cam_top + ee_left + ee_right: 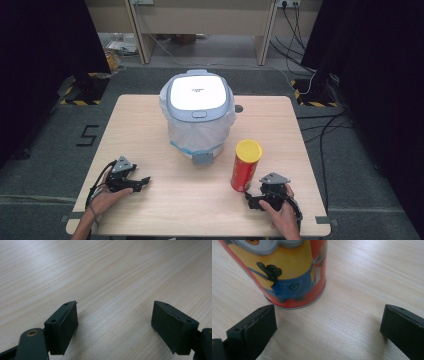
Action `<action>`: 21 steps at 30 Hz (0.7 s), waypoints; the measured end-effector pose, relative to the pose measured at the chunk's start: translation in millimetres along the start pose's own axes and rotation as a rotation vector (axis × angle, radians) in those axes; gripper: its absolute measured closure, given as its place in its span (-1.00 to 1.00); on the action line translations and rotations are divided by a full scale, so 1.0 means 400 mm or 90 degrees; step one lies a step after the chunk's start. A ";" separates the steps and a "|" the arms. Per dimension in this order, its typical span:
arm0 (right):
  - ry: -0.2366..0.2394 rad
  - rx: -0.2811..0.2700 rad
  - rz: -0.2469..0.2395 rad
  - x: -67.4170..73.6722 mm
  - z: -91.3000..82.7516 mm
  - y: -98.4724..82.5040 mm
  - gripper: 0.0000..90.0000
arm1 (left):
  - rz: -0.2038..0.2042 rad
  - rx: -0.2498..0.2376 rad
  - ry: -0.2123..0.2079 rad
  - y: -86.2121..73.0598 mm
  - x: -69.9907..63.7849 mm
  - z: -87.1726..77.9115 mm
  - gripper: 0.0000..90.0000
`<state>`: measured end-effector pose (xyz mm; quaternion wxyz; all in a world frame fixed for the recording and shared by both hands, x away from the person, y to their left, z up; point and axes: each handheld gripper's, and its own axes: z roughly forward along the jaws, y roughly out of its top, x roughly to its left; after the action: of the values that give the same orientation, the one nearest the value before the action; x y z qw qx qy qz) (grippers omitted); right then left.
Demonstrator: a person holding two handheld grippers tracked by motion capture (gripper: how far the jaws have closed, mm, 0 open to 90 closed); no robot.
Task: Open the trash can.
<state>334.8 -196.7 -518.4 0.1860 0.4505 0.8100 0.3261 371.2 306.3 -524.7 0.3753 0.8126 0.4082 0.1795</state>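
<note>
Crisp canister (245, 166), red with a yellow lid, stands upright at the near right of the counter (150, 120), right of the lidded, bag-lined bin (198, 112). Right claw (253, 201) rests just beside it, jaws wide, seemingly ready to grasp; left claw (143, 182) lies wide and empty at near left.

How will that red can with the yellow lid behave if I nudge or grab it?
The red can stands tall on a narrow base, so a push near its yellow lid would probably tip it, and then it could roll. Its glossy printed wall may be slippery. The right gripper is open beside it.
</note>
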 end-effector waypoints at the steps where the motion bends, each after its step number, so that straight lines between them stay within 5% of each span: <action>1: 0.000 0.000 0.000 0.000 0.000 0.000 -0.99 | -0.001 -0.001 0.000 0.000 0.000 0.000 -0.54; 10: 0.000 0.000 0.000 0.000 0.000 0.000 -0.99 | -0.010 -0.009 -0.013 0.004 -0.012 0.001 -0.53; 15: 0.000 0.000 0.000 0.000 0.000 0.000 -0.99 | 0.017 -0.061 -0.065 0.047 -0.085 0.013 -0.53; 21: 0.001 0.000 -0.001 0.000 0.000 0.000 -0.99 | 0.067 -0.054 -0.097 0.091 -0.151 0.068 -0.52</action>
<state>335.0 -196.8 -518.5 0.1859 0.4496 0.8105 0.3262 370.2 231.5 -514.1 0.4292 0.8277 0.3271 0.1540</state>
